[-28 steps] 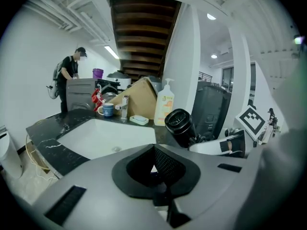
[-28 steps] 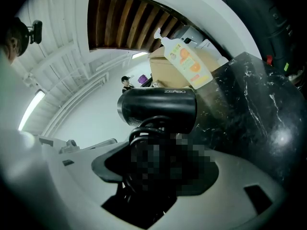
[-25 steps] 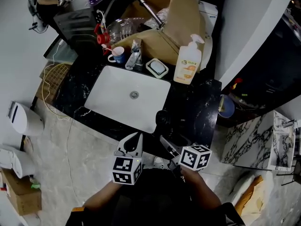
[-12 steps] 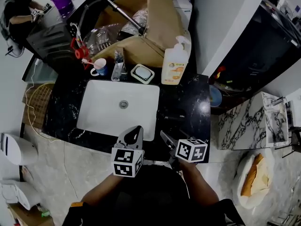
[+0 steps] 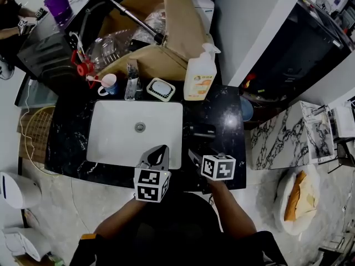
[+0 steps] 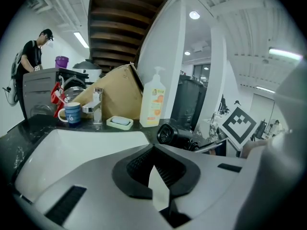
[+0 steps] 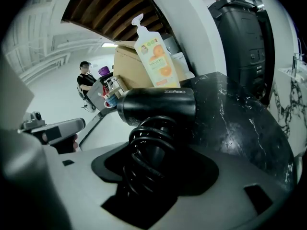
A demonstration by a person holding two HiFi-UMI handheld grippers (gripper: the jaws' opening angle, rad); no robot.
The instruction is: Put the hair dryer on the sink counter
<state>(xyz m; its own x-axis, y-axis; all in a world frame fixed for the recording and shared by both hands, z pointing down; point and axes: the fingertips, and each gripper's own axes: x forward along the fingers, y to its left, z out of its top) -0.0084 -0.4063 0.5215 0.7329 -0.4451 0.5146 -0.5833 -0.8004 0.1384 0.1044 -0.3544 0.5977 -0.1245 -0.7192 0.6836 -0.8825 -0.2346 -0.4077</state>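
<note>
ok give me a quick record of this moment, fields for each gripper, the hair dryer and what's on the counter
left hand-held gripper: jaws together, nothing in them, at the front of the sink
right hand-held gripper: shut on the cord-wrapped handle of the hair dryer
hair dryer position: low over the black counter, right of the sink; contact with the counter can't be told
behind the sink: mug, soap dish, soap bottle
task state: hair dryer not yet released
</note>
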